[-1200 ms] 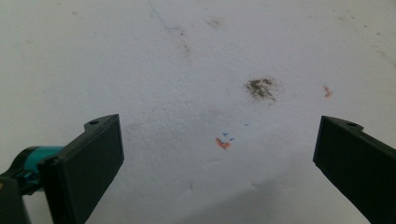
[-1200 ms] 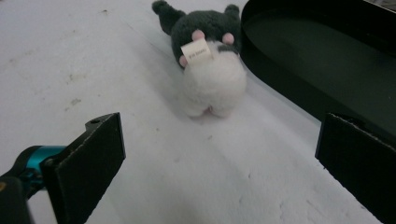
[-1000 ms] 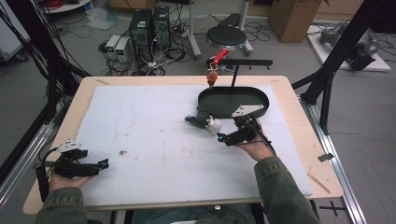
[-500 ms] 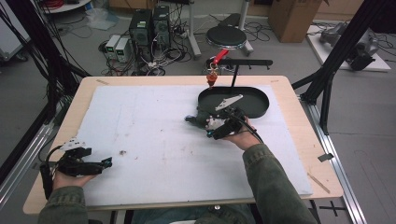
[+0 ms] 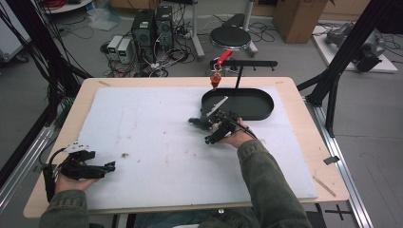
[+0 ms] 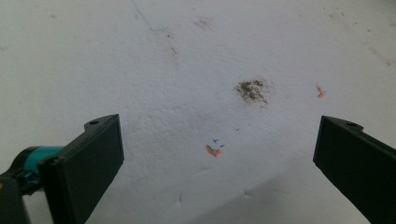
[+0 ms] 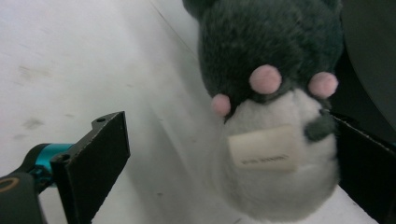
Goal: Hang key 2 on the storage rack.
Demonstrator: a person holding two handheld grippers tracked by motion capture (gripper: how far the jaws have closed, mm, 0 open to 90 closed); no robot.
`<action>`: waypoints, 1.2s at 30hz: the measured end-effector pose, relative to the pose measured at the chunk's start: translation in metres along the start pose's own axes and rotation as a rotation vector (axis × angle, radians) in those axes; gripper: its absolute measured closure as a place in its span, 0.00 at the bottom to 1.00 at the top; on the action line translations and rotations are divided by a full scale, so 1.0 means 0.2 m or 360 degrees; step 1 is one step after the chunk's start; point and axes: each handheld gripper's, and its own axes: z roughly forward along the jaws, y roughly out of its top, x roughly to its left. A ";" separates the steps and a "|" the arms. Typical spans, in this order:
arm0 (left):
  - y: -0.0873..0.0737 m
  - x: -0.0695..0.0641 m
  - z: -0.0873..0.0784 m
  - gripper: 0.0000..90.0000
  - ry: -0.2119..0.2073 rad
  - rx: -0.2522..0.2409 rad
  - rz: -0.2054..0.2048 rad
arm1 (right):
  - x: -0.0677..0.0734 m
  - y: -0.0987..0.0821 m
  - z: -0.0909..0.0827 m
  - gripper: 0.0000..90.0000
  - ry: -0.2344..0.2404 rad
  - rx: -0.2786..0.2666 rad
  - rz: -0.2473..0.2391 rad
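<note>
A dark grey plush toy (image 7: 261, 51) with a white belly and pink paw pads lies on the white foam mat (image 5: 152, 123), just left of the black oval tray (image 5: 259, 104). My right gripper (image 7: 229, 163) is open with the toy between its jaws. The jaws have just been closing a little. The right jaw is against the toy's side and the left jaw stands well clear. In the high view this gripper (image 5: 202, 129) reaches over the toy (image 5: 203, 118). My left gripper (image 5: 108, 166) rests at the mat's front left, open (image 6: 217, 158) over bare, stained foam.
A white flat piece (image 5: 219, 102) lies in the tray's left end. Behind the tray, a red object (image 5: 216, 78) hangs from a black stand. The wooden table edge (image 5: 328, 156) borders the mat. On the floor beyond are computers, cables and a stool.
My right hand has moved left from in front of the tray to the plush toy, so its jaws now straddle it. The left hand has stayed put.
</note>
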 end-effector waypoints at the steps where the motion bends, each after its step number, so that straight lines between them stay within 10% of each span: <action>1: 0.00 0.00 0.00 0.02 0.0001 0.0001 0.0004 | 0.00 0.00 0.01 0.06 0.0002 0.0012 0.0020; 10: 0.00 -0.01 0.00 0.02 0.0009 0.0021 0.0010 | 0.00 0.02 0.01 0.52 -0.0127 0.0020 0.0118; 22: 0.02 -0.02 -0.02 0.02 0.0040 -0.0015 0.0059 | -0.04 -0.02 -0.15 0.56 -0.0026 -0.0060 0.0202; 36: 0.07 -0.03 -0.02 0.03 0.0046 -0.0124 0.0158 | -0.13 -0.06 -0.39 0.56 -0.0079 -0.0193 0.0283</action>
